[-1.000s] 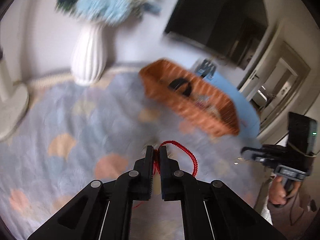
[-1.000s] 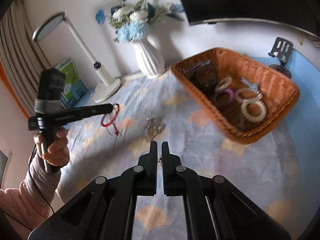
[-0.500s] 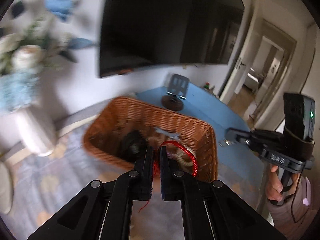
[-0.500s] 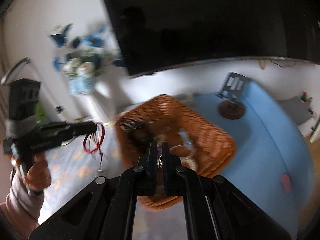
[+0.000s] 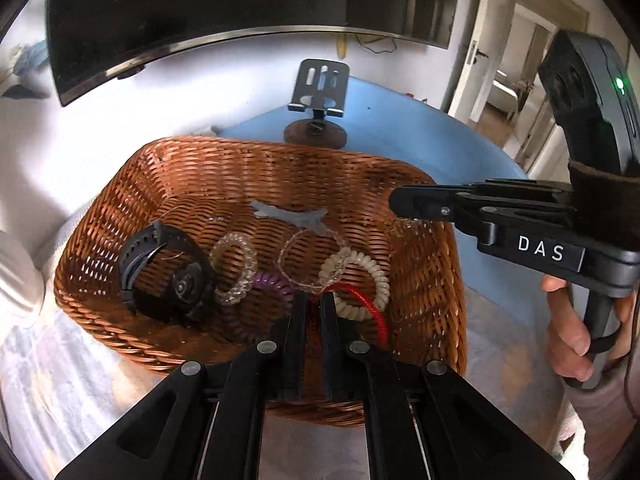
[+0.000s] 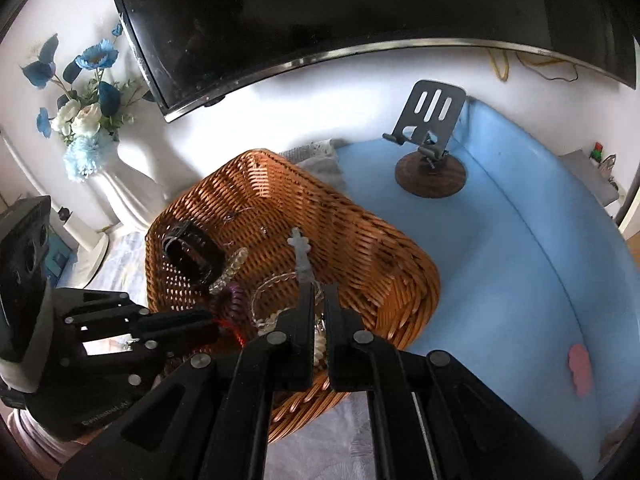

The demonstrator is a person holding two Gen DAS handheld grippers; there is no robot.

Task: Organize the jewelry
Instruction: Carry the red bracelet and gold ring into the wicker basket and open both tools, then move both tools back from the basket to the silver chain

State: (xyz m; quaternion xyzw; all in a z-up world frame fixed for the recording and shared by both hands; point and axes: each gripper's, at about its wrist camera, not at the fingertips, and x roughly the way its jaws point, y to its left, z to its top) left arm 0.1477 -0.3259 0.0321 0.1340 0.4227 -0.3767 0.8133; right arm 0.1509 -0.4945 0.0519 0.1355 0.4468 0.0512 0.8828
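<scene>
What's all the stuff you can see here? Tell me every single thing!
basket: one, brown wicker, on the table
watch: one, black, in basket, left side
coil hair ties: three, cream, purple, clear, in basket
bead bracelet: one, clear, in basket
hair clip: one, grey, against basket's far wall
red cord: one, at left gripper's tips
phone stand: one, grey on brown base, behind basket
screen: one, black, on wall
vase of flowers: one, white, blue blooms, far left
left gripper: black, shut on red cord
right gripper: black, shut, over basket
hand: one, holding right gripper's handle
</scene>
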